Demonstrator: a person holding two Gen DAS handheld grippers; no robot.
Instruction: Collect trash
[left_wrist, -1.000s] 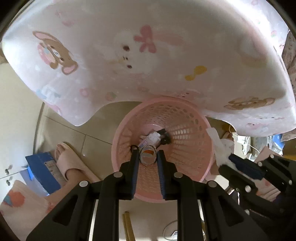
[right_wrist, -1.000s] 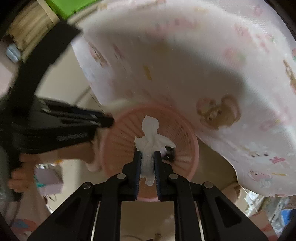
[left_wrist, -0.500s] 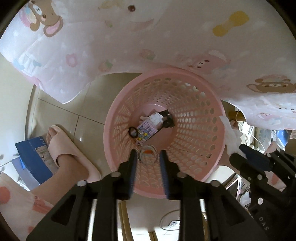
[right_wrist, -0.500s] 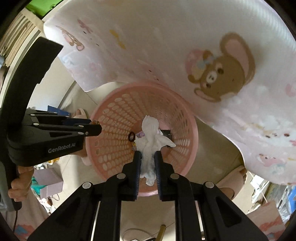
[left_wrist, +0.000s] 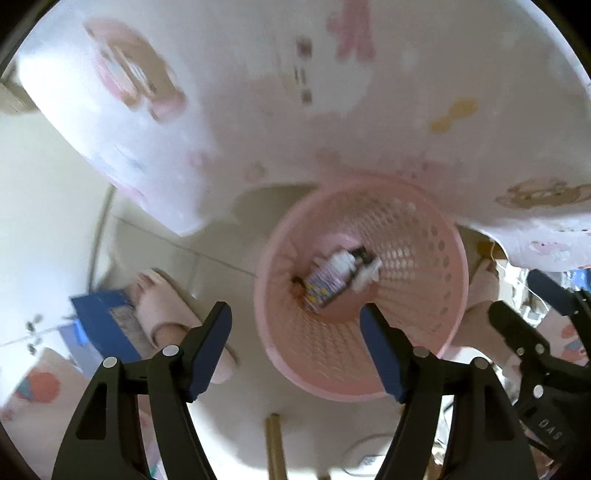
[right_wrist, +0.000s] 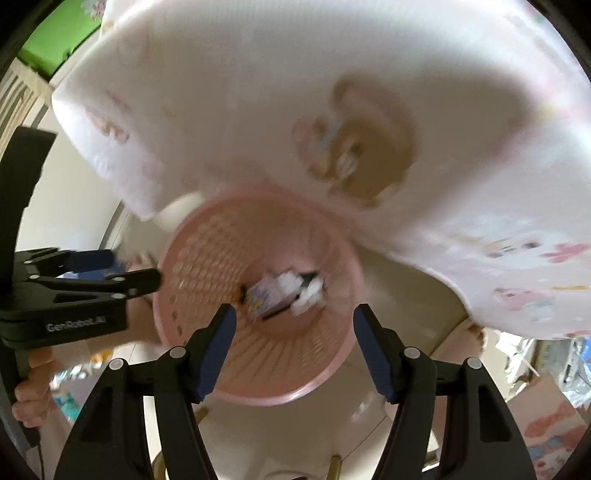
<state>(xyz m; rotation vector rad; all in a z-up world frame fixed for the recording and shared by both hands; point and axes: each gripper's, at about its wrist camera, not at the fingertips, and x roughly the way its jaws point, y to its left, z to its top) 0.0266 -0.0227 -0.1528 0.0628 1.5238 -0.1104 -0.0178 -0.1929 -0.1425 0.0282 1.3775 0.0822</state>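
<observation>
- The left gripper (left_wrist: 295, 343) hangs above the pink basket (left_wrist: 439, 295), black arms with blue pads; its jaws have just been opening and stand wide with nothing between them.
- The right gripper (right_wrist: 291, 339), also over the basket, has just been opening too, wide and empty.
- The round perforated plastic basket holds the trash (left_wrist: 332, 280): a printed wrapper and crumpled white tissue on its bottom.
- Only the right wrist view shows "GenRobot.AI" on the left gripper's side.
- Beside the basket, the left view shows a pink slipper (left_wrist: 173, 314); above it a cartoon-bear cloth (left_wrist: 295, 92).

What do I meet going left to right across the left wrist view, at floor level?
Blue box → slippered foot → pink basket holding the trash → right tool.
</observation>
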